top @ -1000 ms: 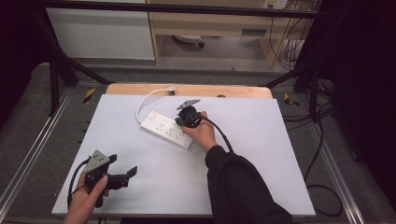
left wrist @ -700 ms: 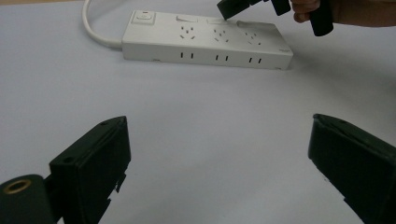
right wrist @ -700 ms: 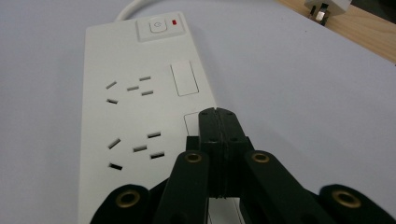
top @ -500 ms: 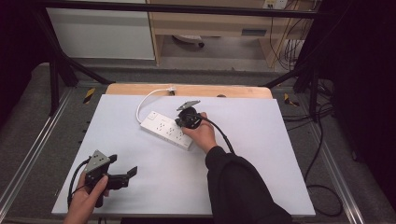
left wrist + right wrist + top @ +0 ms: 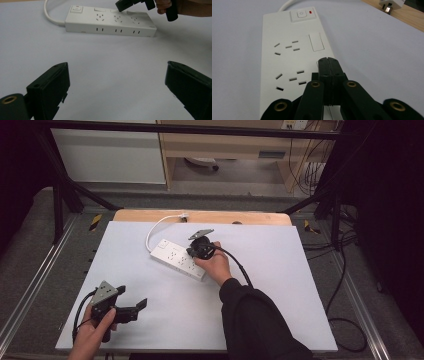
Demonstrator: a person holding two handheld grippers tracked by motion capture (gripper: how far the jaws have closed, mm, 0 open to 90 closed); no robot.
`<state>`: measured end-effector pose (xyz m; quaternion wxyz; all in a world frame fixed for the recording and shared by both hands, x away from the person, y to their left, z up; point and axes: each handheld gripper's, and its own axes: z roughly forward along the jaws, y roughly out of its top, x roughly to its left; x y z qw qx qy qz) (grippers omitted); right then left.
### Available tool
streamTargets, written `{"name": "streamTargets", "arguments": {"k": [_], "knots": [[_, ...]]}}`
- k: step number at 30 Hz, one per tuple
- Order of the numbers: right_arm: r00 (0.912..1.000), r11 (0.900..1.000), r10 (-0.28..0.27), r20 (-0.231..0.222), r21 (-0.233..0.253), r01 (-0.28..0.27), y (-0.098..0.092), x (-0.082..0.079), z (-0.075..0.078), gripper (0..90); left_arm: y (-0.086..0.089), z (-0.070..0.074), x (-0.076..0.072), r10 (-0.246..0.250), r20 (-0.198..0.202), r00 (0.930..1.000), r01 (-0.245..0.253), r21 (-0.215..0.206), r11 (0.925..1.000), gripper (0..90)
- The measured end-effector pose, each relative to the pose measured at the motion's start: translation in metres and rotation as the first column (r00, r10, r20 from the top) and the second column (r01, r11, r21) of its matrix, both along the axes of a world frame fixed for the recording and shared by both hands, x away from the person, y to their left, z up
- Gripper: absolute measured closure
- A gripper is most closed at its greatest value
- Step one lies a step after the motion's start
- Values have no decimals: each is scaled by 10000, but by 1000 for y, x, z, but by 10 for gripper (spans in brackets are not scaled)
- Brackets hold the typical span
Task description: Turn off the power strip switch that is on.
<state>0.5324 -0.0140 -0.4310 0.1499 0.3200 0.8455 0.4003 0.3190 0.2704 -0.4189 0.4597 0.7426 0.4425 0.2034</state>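
The right gripper (image 5: 328,65), matte black plastic with brass-coloured pivot rivets, has its jaws pressed flat together with nothing between them; their tip rests on the top face of the long white plastic power strip (image 5: 287,57), beside a blank rectangular panel. The strip's smooth face carries angled socket slots and a square switch with a small red light at its far end. Its round white cable (image 5: 159,226) curves off to a white plug (image 5: 391,5) on the bare wooden table edge (image 5: 260,217). The left gripper (image 5: 117,87) hovers, jaws wide apart and empty, over the pale matte tabletop (image 5: 105,60), well apart from the strip.
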Motion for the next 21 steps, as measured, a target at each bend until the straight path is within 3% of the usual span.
{"name": "streamTargets", "arguments": {"k": [21], "knots": [[9998,9997,-162,104,183,160,-1,-1,-3,900,0,0,0,-14,0,10000,14,9,10000,59]]}}
